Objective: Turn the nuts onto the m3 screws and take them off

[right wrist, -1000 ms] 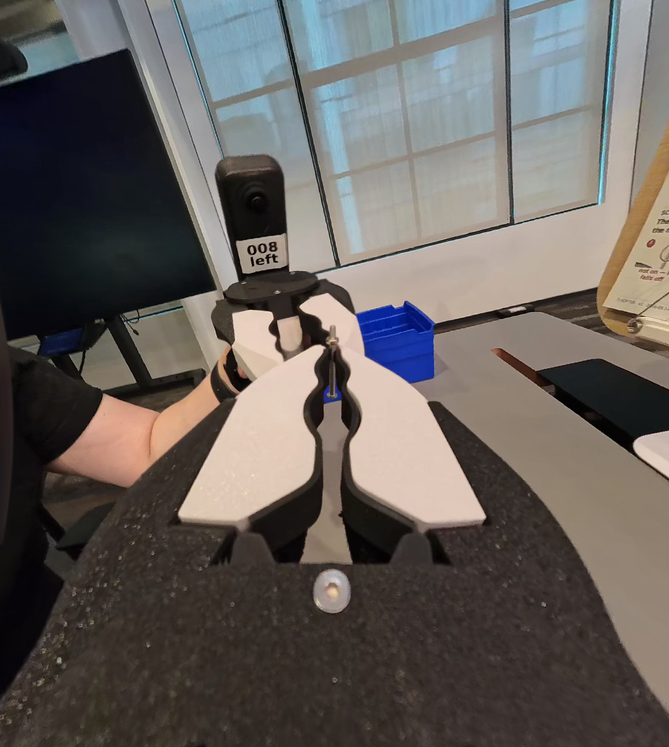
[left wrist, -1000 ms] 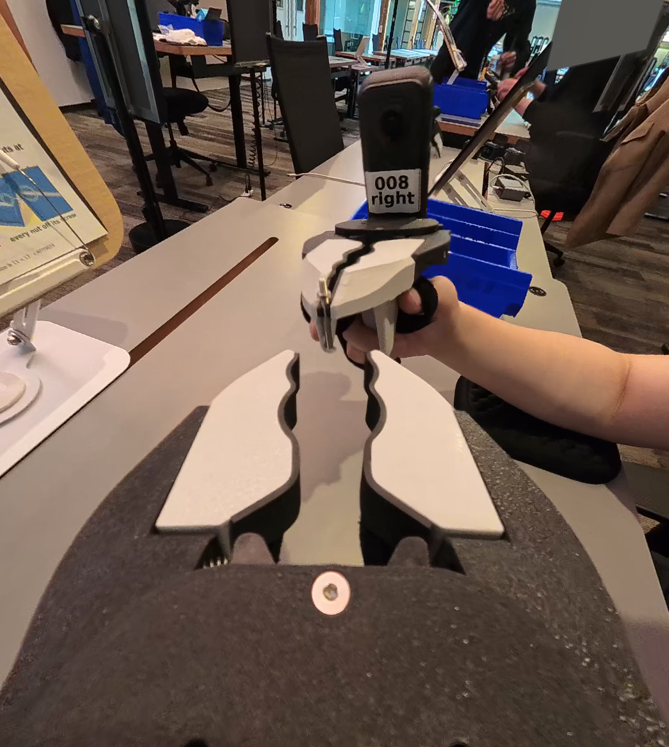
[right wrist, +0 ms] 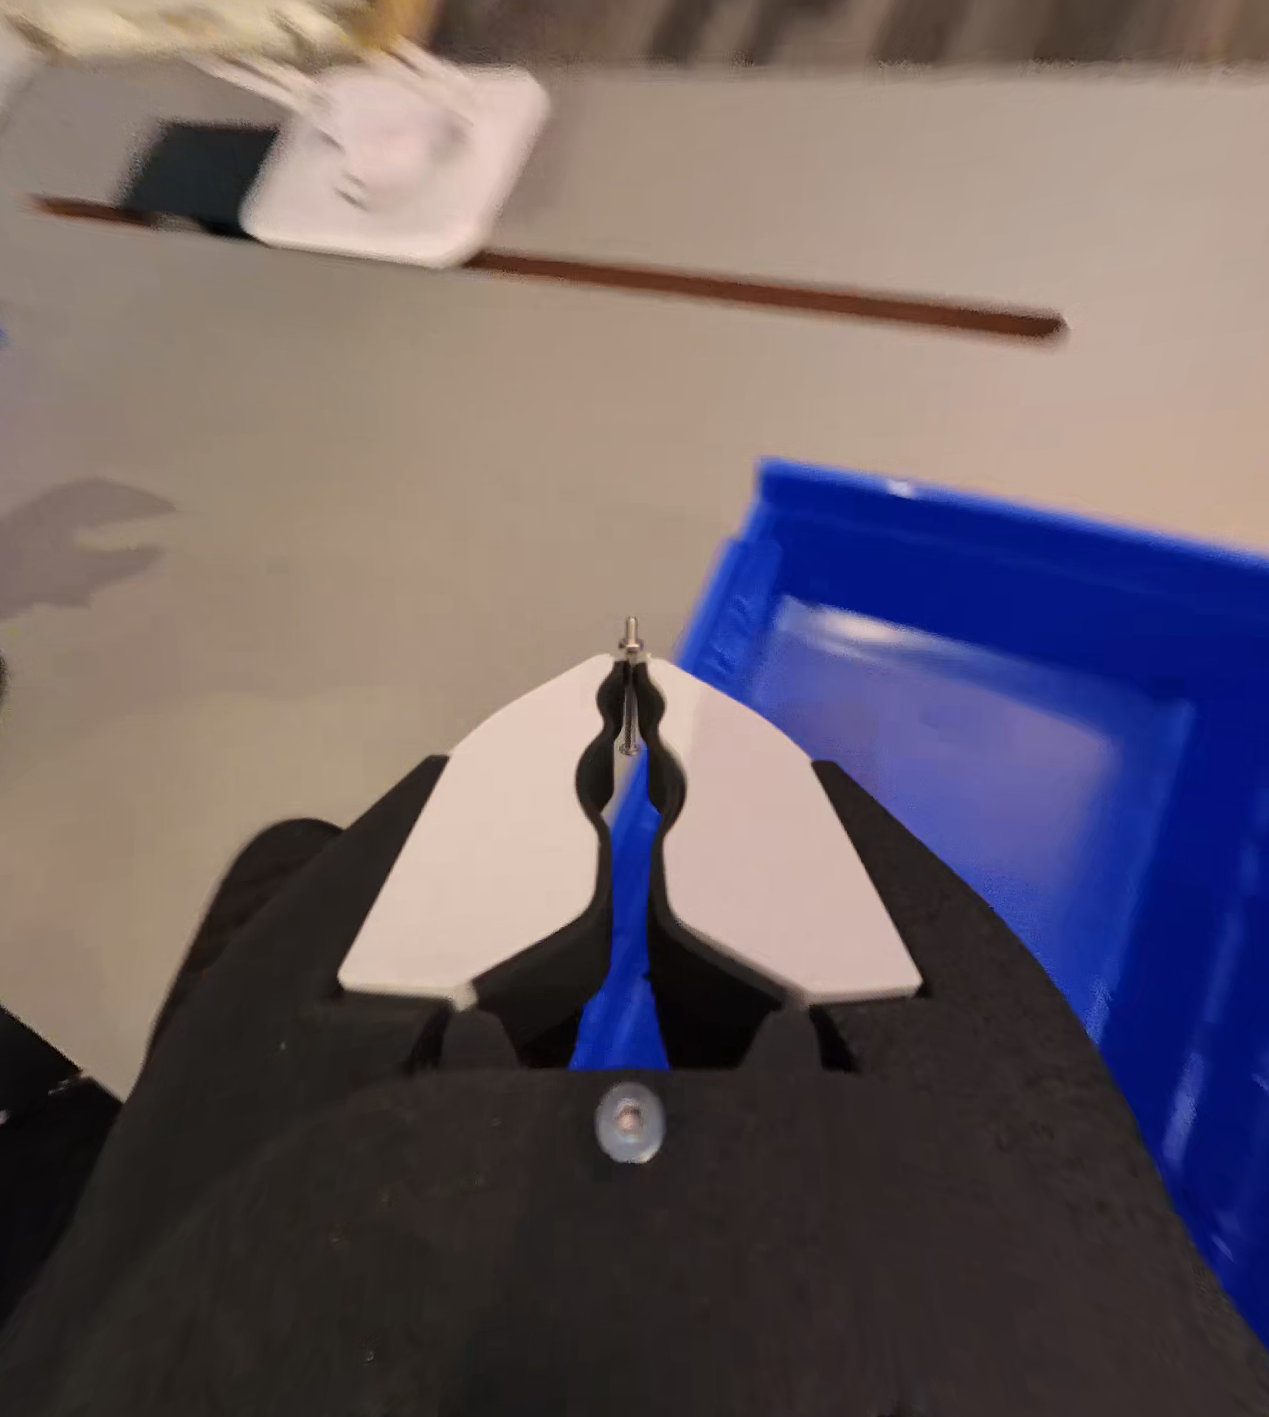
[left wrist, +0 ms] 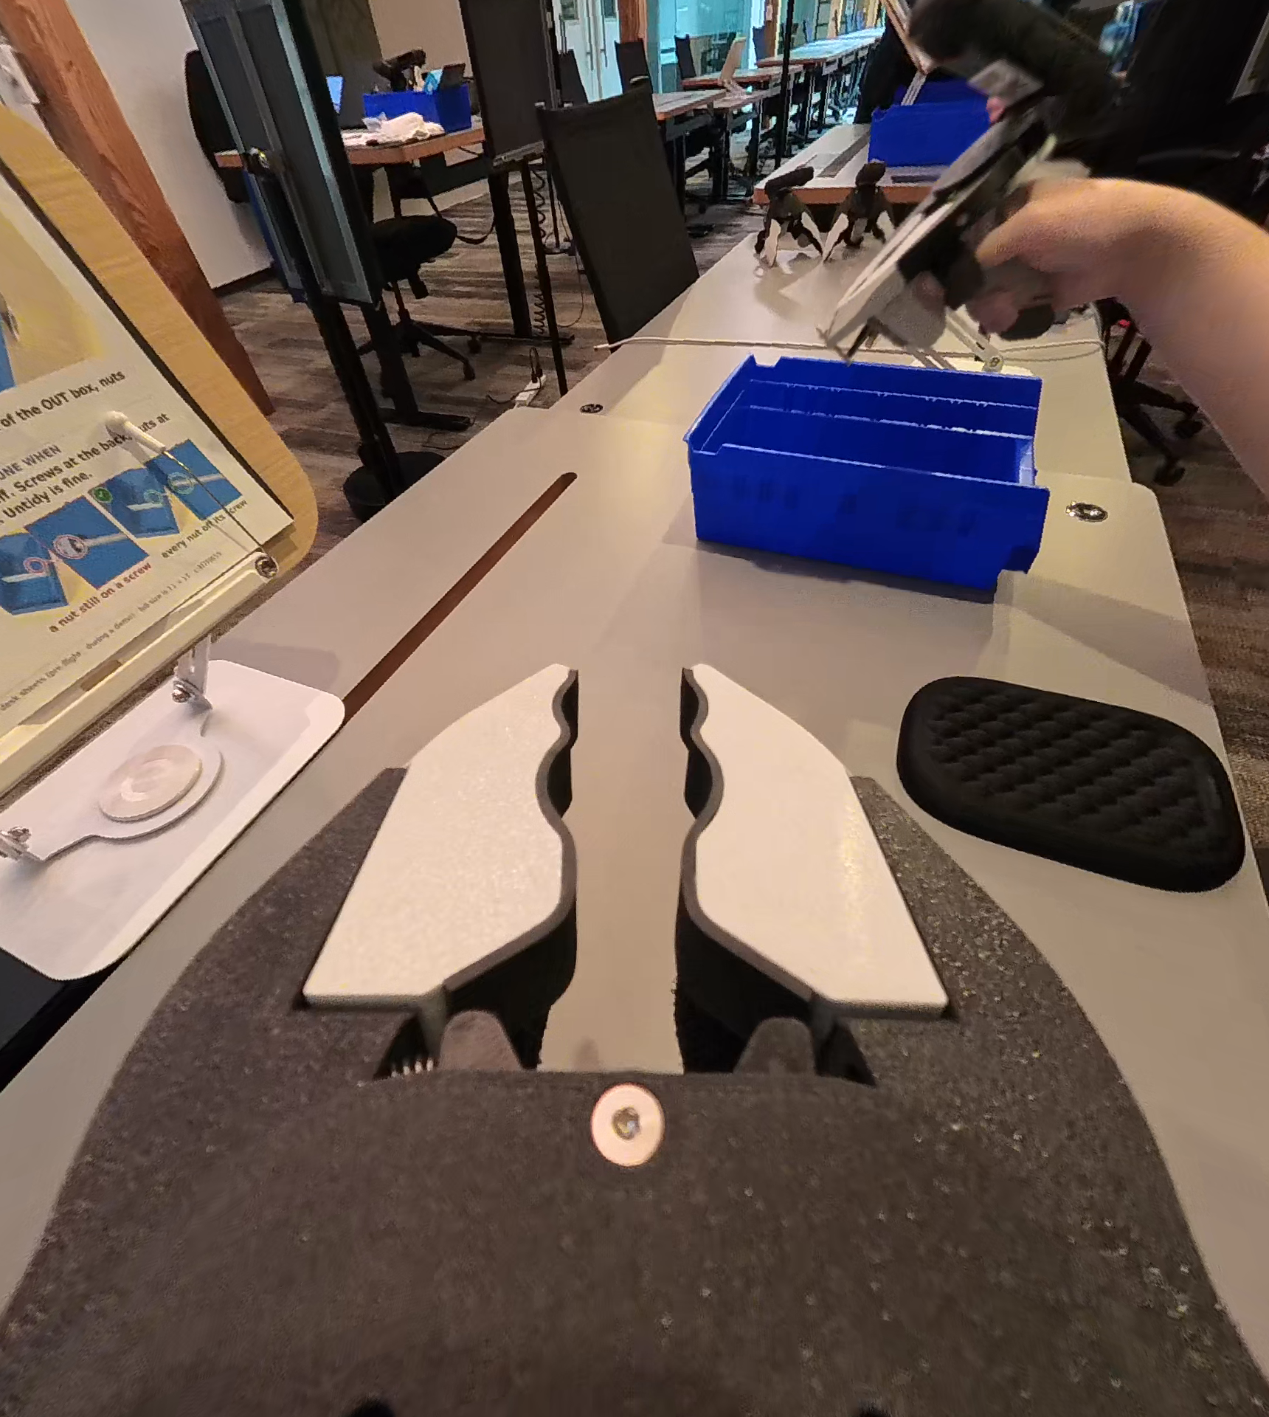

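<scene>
Thin metal screw (right wrist: pixel 630 694) pinched upright between smooth white tips of right gripper (right wrist: pixel 630 667), above blue plastic bin (right wrist: pixel 999 767); left gripper (left wrist: pixel 627 682) held spread, nothing gripped

A grey tabletop (left wrist: pixel 808 636) with a dark slot (left wrist: pixel 463 590) filled the frame's middle. Black chairs (left wrist: pixel 616 215), wooden desks (left wrist: pixel 417 146) and wood-patterned floor (left wrist: pixel 294 345) lay across the top; a wooden post (left wrist: pixel 125 176) stood upper left.

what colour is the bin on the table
Bright blue; the bin shows best in the left wrist view.
</scene>
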The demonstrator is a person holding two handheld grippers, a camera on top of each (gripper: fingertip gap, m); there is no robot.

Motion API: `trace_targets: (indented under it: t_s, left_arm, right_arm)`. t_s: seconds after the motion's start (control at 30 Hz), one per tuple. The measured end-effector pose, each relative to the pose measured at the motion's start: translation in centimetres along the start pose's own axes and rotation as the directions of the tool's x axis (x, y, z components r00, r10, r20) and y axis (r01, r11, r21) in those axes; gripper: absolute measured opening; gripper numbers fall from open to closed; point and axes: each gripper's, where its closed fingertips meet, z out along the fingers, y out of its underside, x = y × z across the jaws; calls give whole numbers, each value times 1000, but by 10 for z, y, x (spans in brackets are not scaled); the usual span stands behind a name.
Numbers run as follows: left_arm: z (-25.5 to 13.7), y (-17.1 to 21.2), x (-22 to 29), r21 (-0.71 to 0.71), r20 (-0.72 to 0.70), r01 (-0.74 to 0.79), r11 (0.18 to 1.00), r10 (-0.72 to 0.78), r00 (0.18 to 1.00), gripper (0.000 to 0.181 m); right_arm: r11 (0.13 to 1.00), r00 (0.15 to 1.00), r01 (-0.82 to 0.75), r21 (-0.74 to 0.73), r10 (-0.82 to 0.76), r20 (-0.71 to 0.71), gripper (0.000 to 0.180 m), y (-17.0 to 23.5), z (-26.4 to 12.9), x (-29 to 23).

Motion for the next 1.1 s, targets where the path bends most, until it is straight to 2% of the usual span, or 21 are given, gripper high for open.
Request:
trace_targets:
  t_s: [0.07,0.17,0.3,0.5,0.77,1.1]
  left_arm:
    - [4,2,3,-16,-9,-3,1000,3,1000,25]
    - [9,6,6,-41,-10,-8,999,8,1000,25]
    - [14,9,11,-60,-20,2,998,-4,1000,25]
    - [5,-6,14,-20,7,9,1000,-9,1000,24]
    - [-2,-14,13,-11,59,-15,1000,15,998,23]
    - [-3,-15,18,-10,50,-22,1000,22,999,23]
  right_arm:
    - [993,995,-51,-111,41,-89,2,22,11,34]
    - [961,986,-113,-253,77,-146,2,47,37,60]
    - [900,969,-144,-412,44,-242,2,66,69,83]
    - [820,952,-193,-540,22,-306,2,83,96,99]
    - [825,961,-208,-525,74,-265,3,87,115,102]
    - [849,963,-184,-495,55,-264,3,90,120,104]
